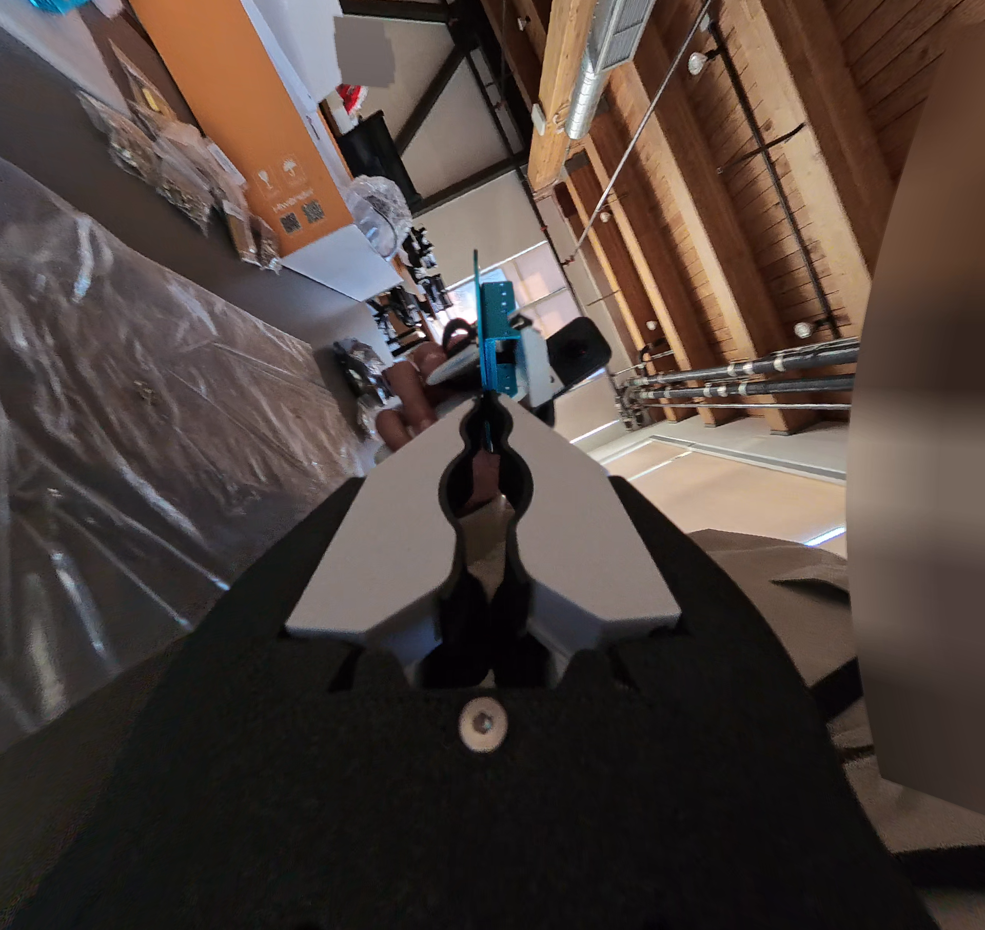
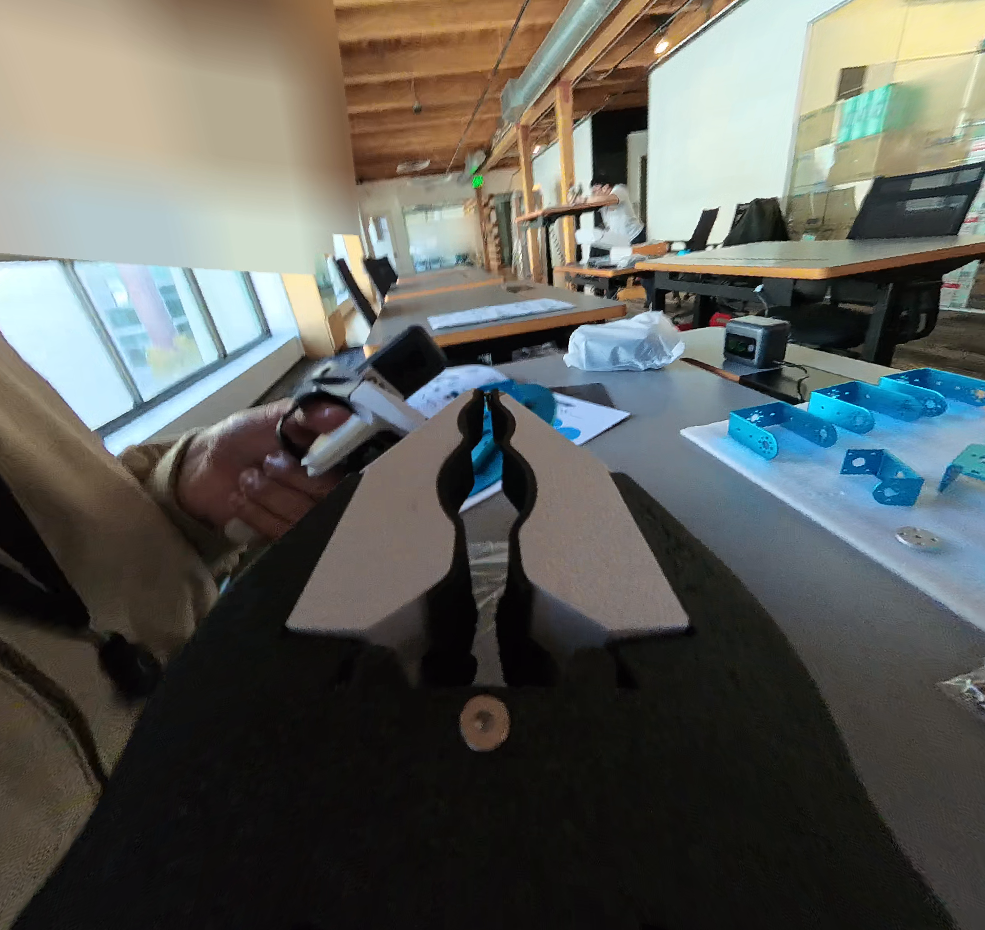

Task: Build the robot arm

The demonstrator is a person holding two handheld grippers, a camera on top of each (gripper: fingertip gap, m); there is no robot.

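My left gripper [image 1: 486, 404] is shut on the edge of a thin blue metal plate [image 1: 482, 318], seen edge-on, with a blue U bracket [image 1: 500, 313] fixed to it. My right gripper [image 2: 487, 397] is shut on the same blue assembly; its round blue plate [image 2: 533, 398] shows behind the tips, held above the grey table [image 2: 746, 574]. The right gripper's white fingers [image 1: 535, 371] and black camera [image 1: 578, 350] show just beyond the bracket. The left gripper [image 2: 373, 406] and the hand [image 2: 256, 457] that holds it show in the right wrist view.
A white board [image 2: 831, 499] at right carries several loose blue brackets [image 2: 778, 422] and a silver round hub [image 2: 918, 538]. A grey cube device [image 2: 756, 340], a plastic bag [image 2: 623, 344] and a paper booklet [image 2: 599, 417] lie farther back. An orange-and-white box [image 1: 229, 105] and parts bags [image 1: 176, 169] stand left. Spacing between my two grippers at the tips: around 5 cm.
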